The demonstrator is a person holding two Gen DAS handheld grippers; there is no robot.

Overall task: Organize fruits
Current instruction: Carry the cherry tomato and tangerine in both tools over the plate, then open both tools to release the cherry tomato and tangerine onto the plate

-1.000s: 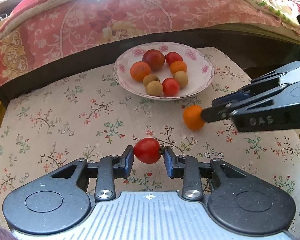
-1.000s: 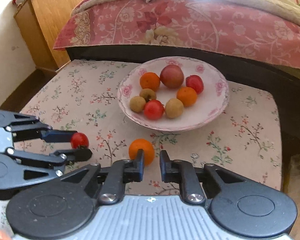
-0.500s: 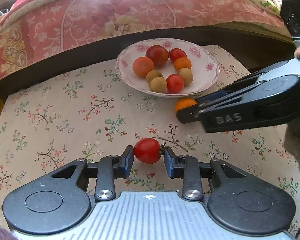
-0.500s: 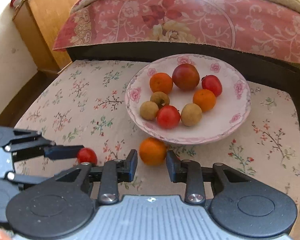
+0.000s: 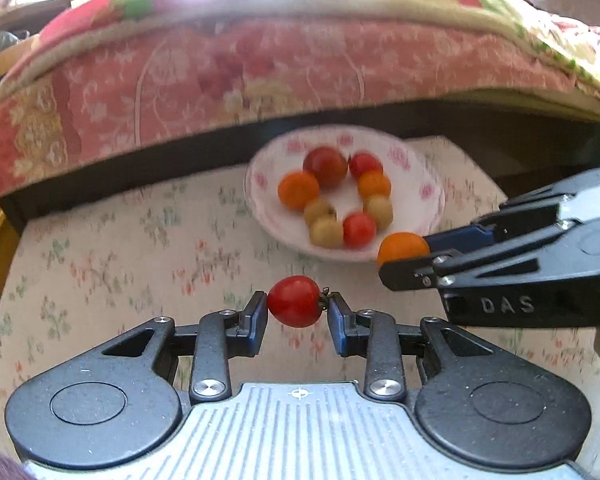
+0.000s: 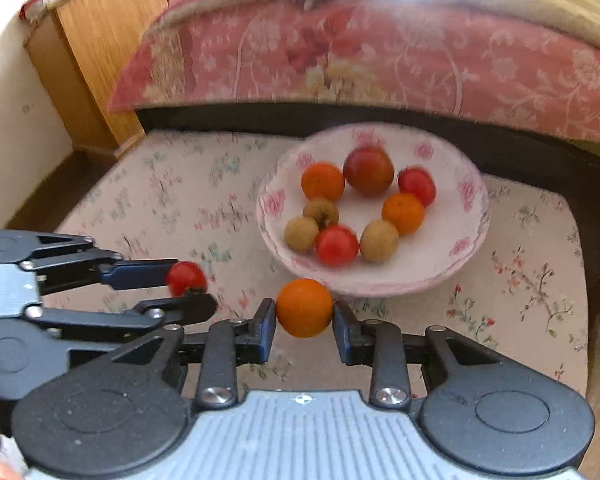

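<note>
A small round red tomato [image 5: 294, 301] is pinched between the two fingers of the left gripper [image 5: 296, 312]. A small round orange fruit [image 6: 304, 308] is pinched between the two fingers of the right gripper [image 6: 303, 320]. Both fruits seem to be held up off the cloth with little flowers [image 6: 180, 196], though the height cannot be told for sure.

The white bowl with pink flowers [image 6: 470, 192] is seen straight ahead of both grippers, a bit further back on the cloth. Red, orange and brown round fruits are already inside it, set in a ring, with a bare spot in the middle.

The orange fruit is held just at the near edge of the bowl, so the right gripper is the nearer one. The red tomato is held further back and to the left. It is judged that the orange fruit can be put in first, by being lifted forward over the rim. The pictures are a bit blurry.
</note>
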